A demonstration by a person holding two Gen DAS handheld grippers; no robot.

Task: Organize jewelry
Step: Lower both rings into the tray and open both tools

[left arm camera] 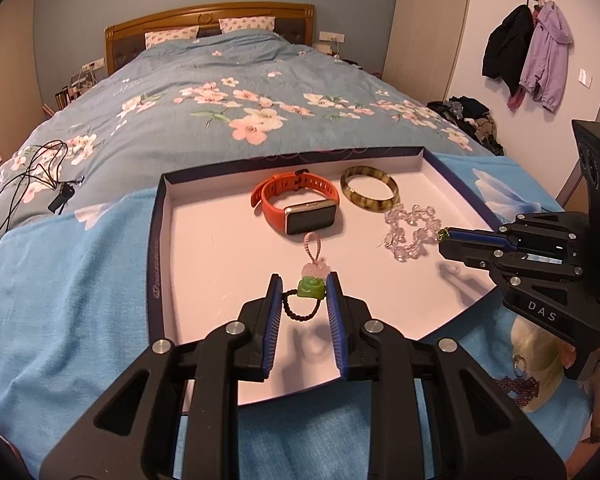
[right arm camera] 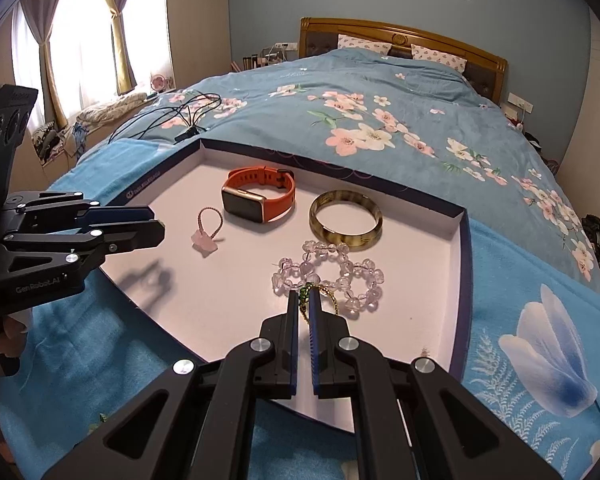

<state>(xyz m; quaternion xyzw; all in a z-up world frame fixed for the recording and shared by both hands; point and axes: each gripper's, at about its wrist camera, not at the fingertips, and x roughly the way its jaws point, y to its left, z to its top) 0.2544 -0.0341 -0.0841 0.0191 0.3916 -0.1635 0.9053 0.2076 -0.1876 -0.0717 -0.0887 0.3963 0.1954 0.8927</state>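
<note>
1. The left gripper's [left arm camera: 303,286] fingers [left arm camera: 274,294] clamp a green charm [left arm camera: 311,287] between their blue pads; a black braided cord [left arm camera: 300,310] loops back from it between the fingers toward the gripper body.
2. Just past the fingertips of that gripper, a pink charm with a pink loop [left arm camera: 315,258] lies on the tray floor.
3. The right gripper's [right arm camera: 305,300] fingers [right arm camera: 292,316] are closed tight on a small green-beaded piece with a gold hoop [right arm camera: 306,292]; the hoop curves out to the right of the fingers.
4. Directly beyond those fingertips, and touching the held piece in the right wrist view, lies a clear crystal bead bracelet [right arm camera: 340,272].
5. Farther ahead of both grippers, an orange smartwatch [left arm camera: 300,206] and an amber-brown bangle [left arm camera: 370,188] lie side by side, near the tray's far wall.
6. All of this sits in a shallow white tray with dark blue walls [left arm camera: 158,248], resting on a blue blanket [left arm camera: 72,272] on the bed [left arm camera: 220,92].
7. To the right of the right gripper's body, outside the tray, a purple bead strand [left arm camera: 520,388] lies on a pale object.
</note>
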